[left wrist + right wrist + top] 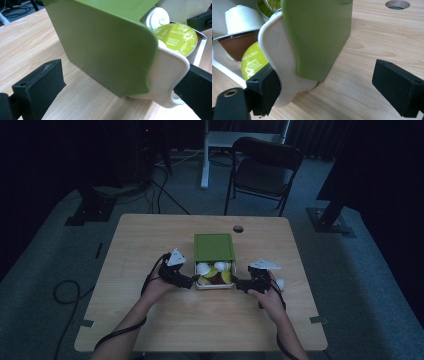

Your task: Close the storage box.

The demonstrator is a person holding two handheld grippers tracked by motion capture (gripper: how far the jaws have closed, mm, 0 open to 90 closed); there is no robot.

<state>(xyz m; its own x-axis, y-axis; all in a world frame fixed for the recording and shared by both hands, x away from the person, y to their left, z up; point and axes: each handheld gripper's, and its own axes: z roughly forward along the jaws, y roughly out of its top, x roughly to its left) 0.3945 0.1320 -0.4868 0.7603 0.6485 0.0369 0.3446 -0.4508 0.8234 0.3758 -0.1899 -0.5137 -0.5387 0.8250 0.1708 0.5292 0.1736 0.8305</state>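
A white box (216,286) lies mid-table with its green lid (214,247) slid toward the far side, which leaves the near half uncovered. Inside are coffee capsules (219,267), white, brown and green-topped. My left gripper (191,281) is at the box's left near corner; in the left gripper view it (120,75) stands open astride the white corner (170,75) and lid (105,45), beside a green capsule (178,37). My right gripper (236,282) is at the box's right side, open (325,75), its left jaw against the white wall (277,55) under the lid (319,32).
One white capsule (280,282) lies on the table just right of my right hand. A cable hole (238,228) is in the tabletop behind the box. A black folding chair (265,167) stands beyond the table's far edge. Cables trail off the left side.
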